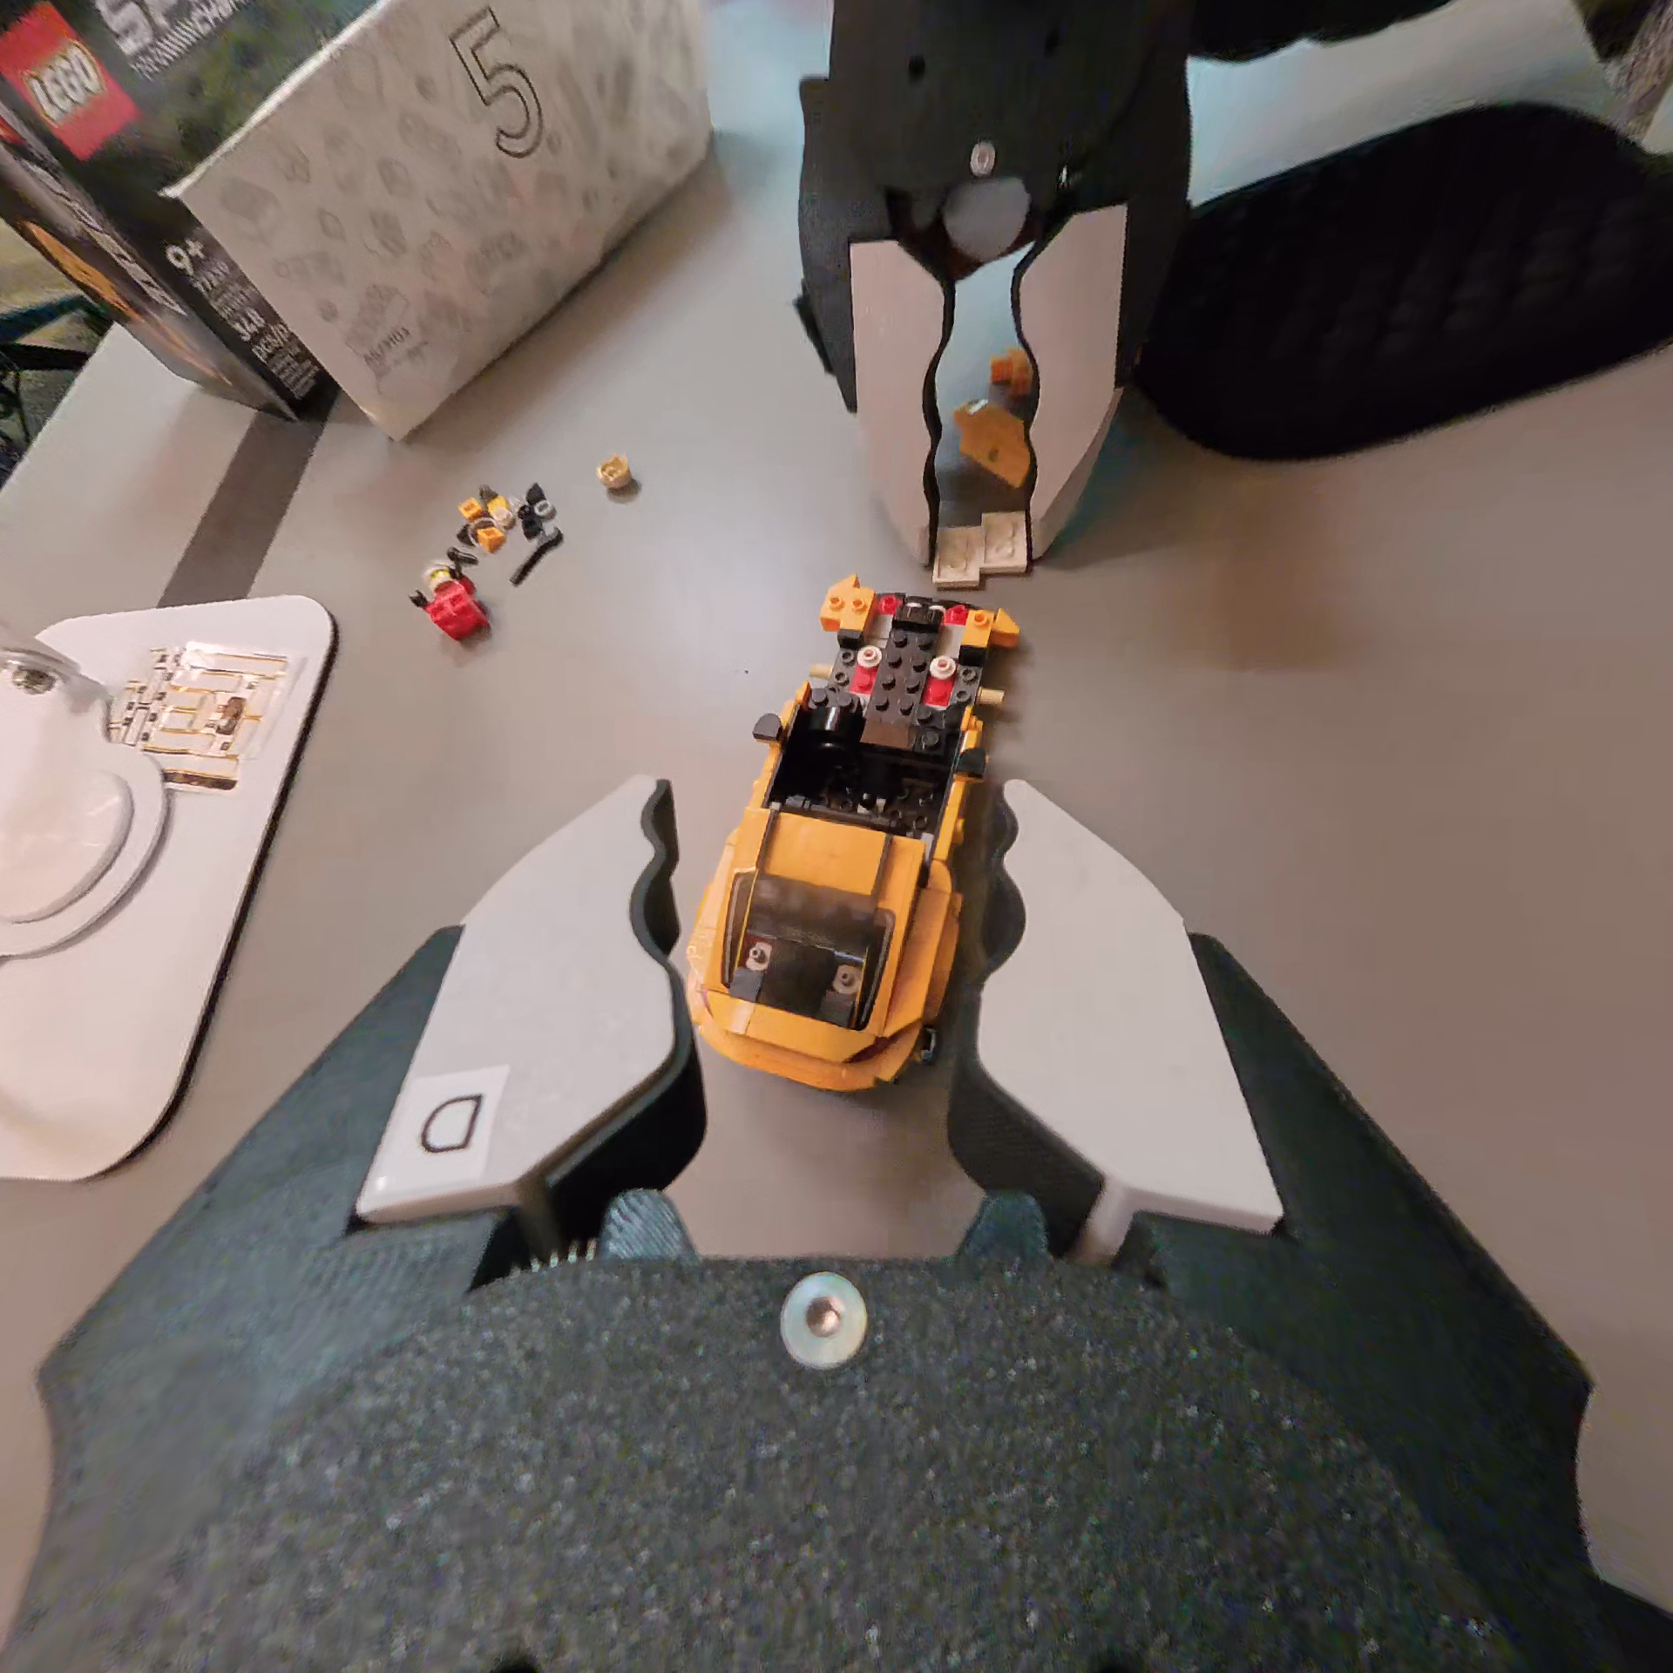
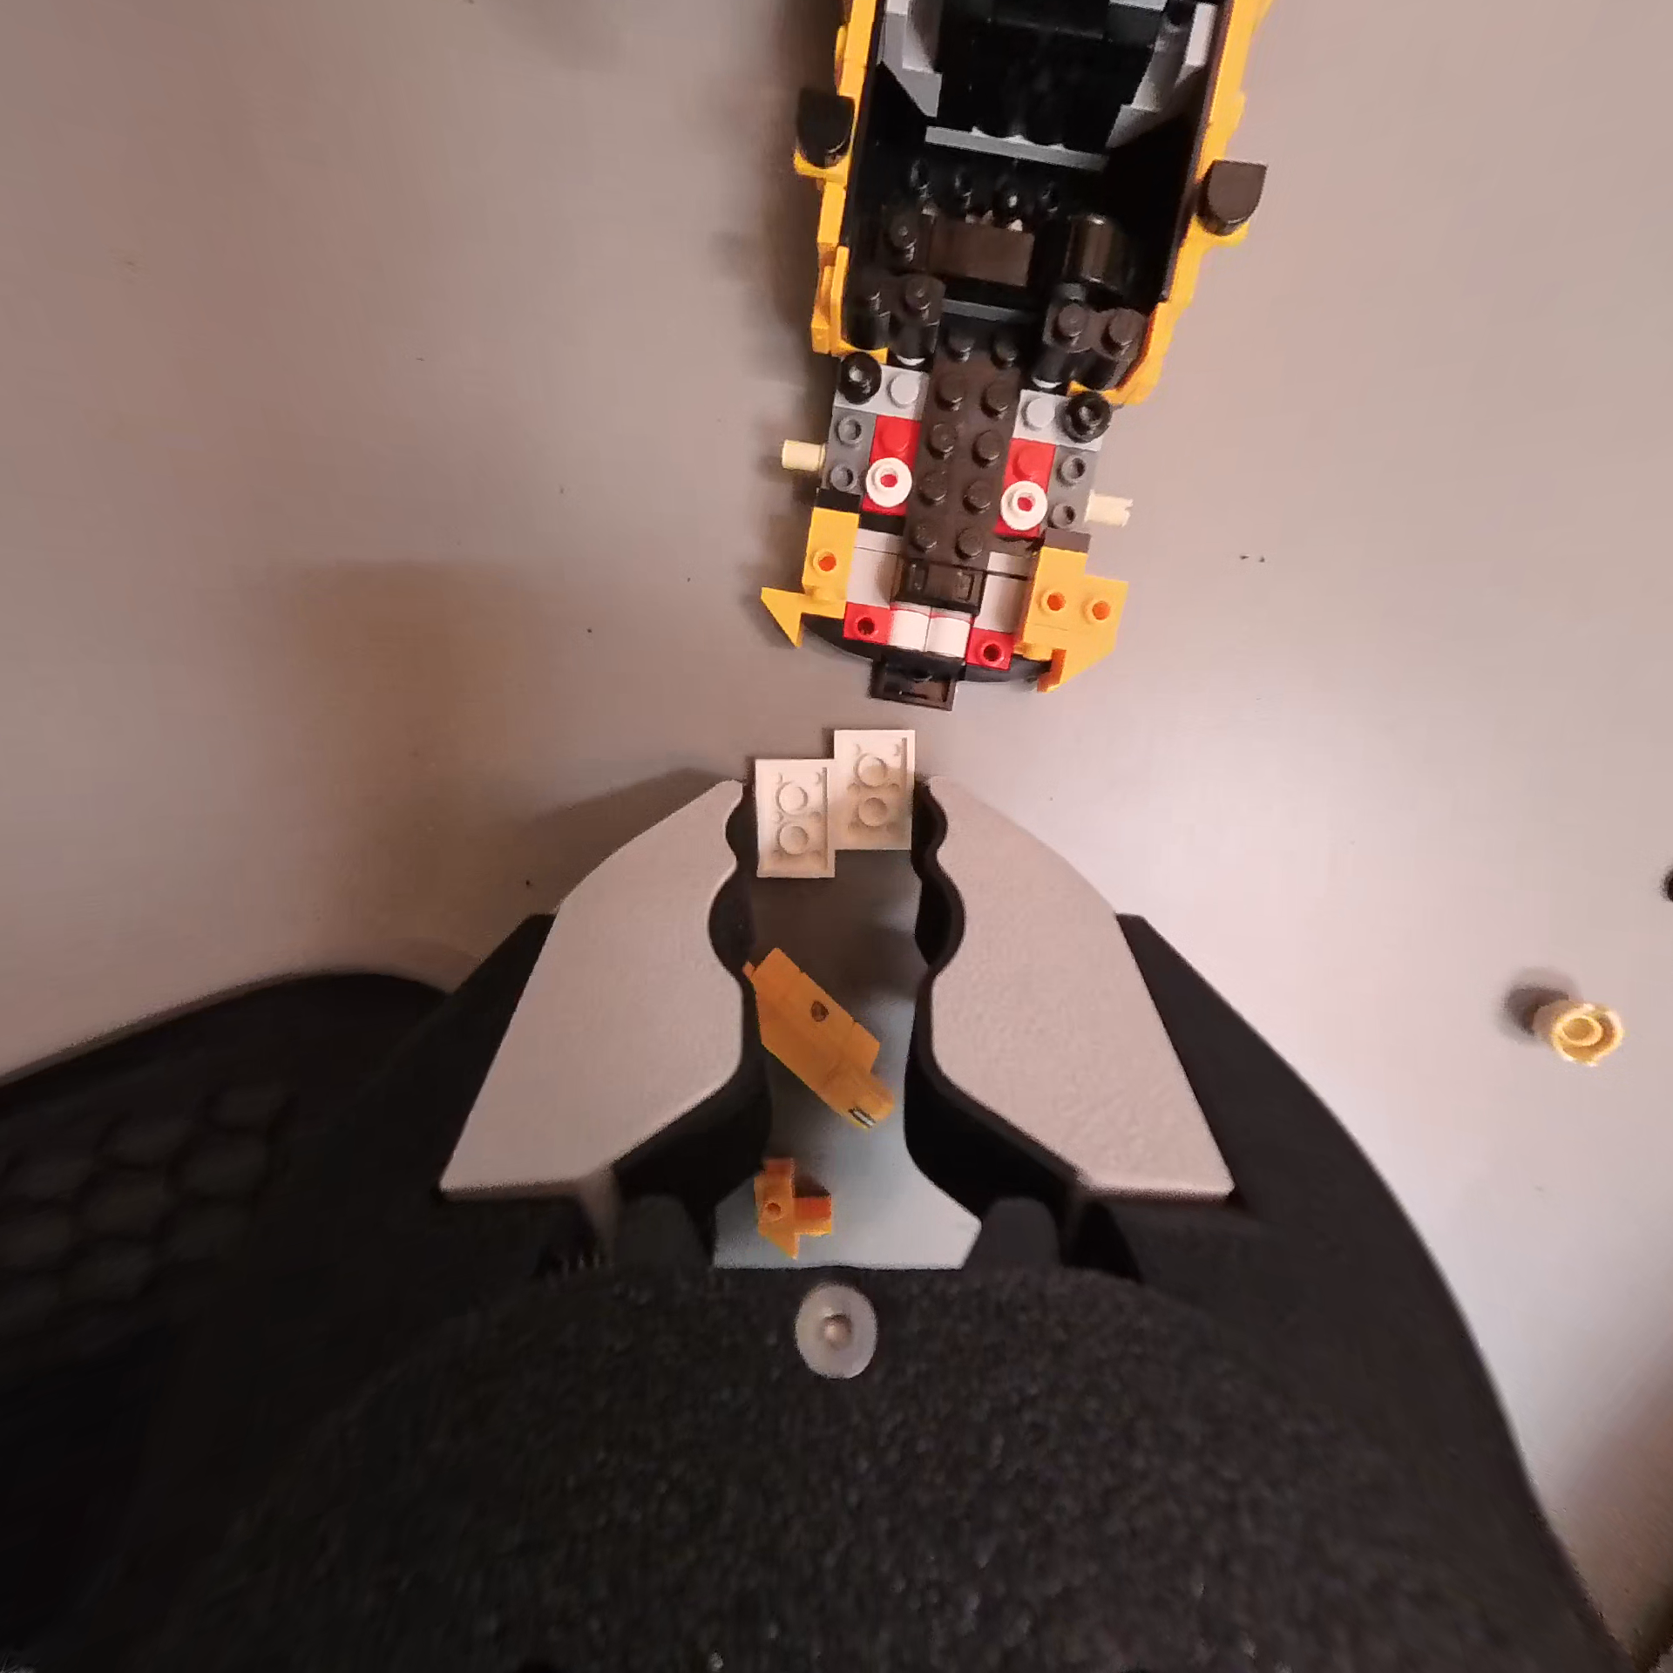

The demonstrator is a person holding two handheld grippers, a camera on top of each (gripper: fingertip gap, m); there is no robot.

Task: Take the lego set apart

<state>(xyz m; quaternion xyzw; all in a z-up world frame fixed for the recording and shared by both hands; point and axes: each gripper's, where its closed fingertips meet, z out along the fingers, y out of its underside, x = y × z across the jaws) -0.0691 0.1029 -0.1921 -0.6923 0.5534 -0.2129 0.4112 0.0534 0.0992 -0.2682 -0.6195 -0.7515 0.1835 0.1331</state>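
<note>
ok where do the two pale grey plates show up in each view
Left wrist view: pale grey plates upper centre, at the right tongs' tips.
Right wrist view: plates centre, between its own tongs' tips.
Shared landmark: the yellow car's stripped rear, just beyond them.

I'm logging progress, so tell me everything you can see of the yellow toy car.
The yellow toy car is plastic bricks, partly stripped: hood on, roof off, cabin open, black, red and grey studs bare at the rear, wheels gone with tan pins sticking out. It sits upright on the grey table, front between the left gripper jaws.
</note>
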